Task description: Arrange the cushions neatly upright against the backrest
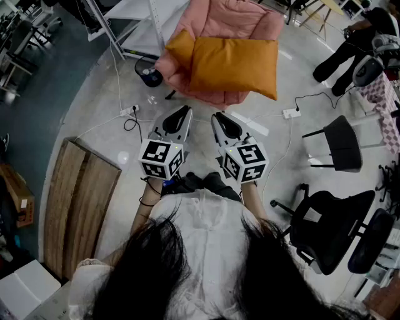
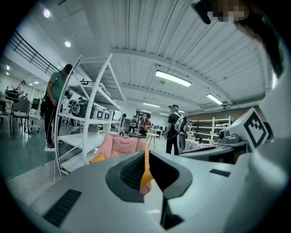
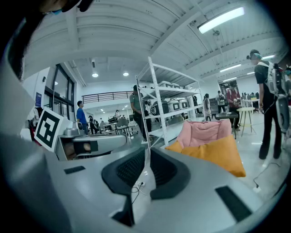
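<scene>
Two orange cushions are sitting on the pink armchair [image 1: 228,19]. The big cushion [image 1: 234,65] is slumping across the seat and overhanging its front edge, and the small cushion [image 1: 179,47] is wedging in at the view's left. Neither is standing against the backrest yet. The left gripper [image 1: 182,114] and right gripper [image 1: 220,119] are hanging clenched and empty, well short of the chair, probably pre-approach. A power strip [image 1: 128,111] and a black bin [image 1: 149,73] are flanking the path, and office chairs [image 1: 331,225] are sitting off to the right.

Bright, even light falls from long white ceiling strip lamps [image 2: 173,78]; the pale polished concrete floor [image 1: 253,127] shows soft glare. Both gripper views bulge fisheye with black corners; shadows faint
</scene>
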Action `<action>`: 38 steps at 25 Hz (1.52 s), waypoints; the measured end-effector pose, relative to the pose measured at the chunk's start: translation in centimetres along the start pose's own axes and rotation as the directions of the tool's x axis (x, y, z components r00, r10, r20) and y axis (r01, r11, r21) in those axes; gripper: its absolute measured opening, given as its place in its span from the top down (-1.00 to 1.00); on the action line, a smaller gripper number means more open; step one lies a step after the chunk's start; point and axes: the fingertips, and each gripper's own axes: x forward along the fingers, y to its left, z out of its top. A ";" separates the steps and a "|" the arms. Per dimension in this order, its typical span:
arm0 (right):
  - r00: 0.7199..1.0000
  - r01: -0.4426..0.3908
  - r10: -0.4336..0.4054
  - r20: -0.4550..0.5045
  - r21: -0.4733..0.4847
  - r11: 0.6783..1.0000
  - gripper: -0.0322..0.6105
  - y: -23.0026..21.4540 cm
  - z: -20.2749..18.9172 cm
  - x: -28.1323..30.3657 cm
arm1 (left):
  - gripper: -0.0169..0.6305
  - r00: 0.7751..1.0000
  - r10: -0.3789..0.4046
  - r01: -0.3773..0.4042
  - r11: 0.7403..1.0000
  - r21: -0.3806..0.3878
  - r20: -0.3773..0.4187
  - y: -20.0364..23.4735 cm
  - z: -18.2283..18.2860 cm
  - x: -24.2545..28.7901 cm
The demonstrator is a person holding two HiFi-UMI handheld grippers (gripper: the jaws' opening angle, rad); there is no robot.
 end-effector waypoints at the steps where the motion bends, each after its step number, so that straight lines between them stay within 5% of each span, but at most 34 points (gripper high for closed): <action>1: 1.000 0.003 -0.003 0.000 0.000 1.000 0.73 0.1 0.0 0.1 | 0.83 1.000 -0.003 0.003 1.000 0.001 -0.002 0.1 0.0 -0.1; 23: 0.996 0.087 -0.088 -0.002 0.131 0.987 0.73 -1.9 -1.7 1.4 | 0.83 0.998 -0.052 0.050 0.998 -0.030 -0.040 3.7 -1.3 1.6; 38: 0.999 0.052 -0.050 -0.021 0.141 0.989 0.73 -13.6 1.2 8.1 | 0.83 0.999 -0.002 0.000 1.000 -0.029 -0.054 6.3 0.1 13.1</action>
